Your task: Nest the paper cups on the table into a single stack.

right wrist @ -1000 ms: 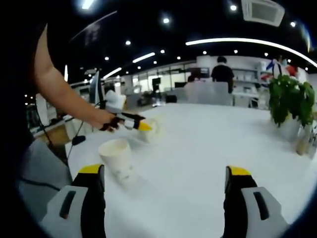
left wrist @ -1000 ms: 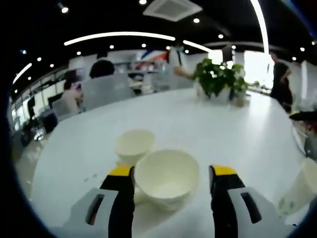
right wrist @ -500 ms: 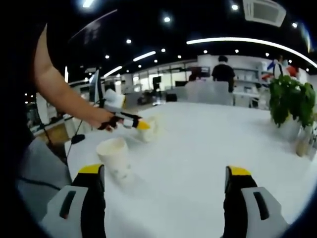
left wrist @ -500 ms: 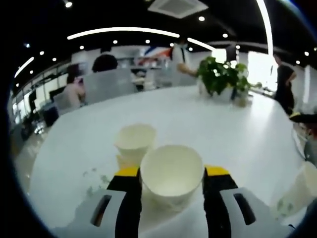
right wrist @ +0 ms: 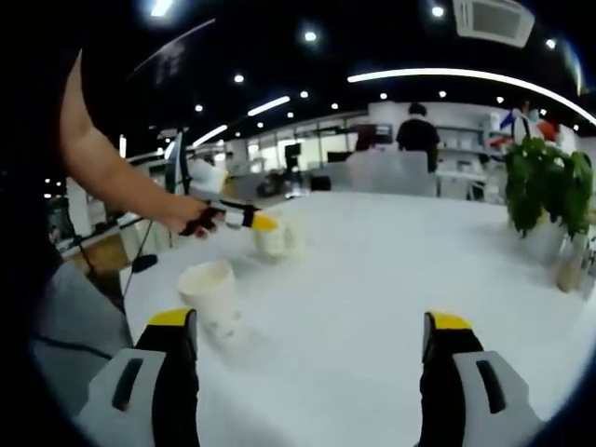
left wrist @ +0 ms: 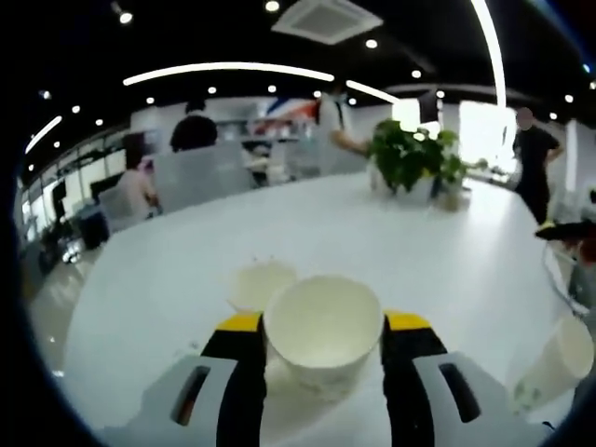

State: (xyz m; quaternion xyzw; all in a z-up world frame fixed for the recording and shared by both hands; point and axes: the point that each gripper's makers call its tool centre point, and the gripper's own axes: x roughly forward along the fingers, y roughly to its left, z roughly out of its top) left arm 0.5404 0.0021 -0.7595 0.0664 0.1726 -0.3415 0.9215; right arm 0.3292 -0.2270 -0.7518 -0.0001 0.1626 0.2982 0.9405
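My left gripper (left wrist: 324,324) is shut on a white paper cup (left wrist: 322,346) and holds it upright above the white table (left wrist: 447,251). Just behind and below it stands a second paper cup (left wrist: 259,283). A third cup (left wrist: 557,361) stands at the right edge of the left gripper view. In the right gripper view, a person's hand holds the left gripper (right wrist: 250,222) with its cup (right wrist: 274,240) off the table, and the third cup (right wrist: 210,296) stands nearer, left of my open right gripper (right wrist: 312,340). Nothing is between the right jaws.
A potted plant (left wrist: 410,156) (right wrist: 545,186) stands near the far side of the table. Several people sit or stand in the office behind. The person's arm (right wrist: 112,177) reaches in from the left of the right gripper view.
The left jaws have shut on the near cup and raised it off the table, so the cup behind now sits lower in view. The right gripper has stayed put.
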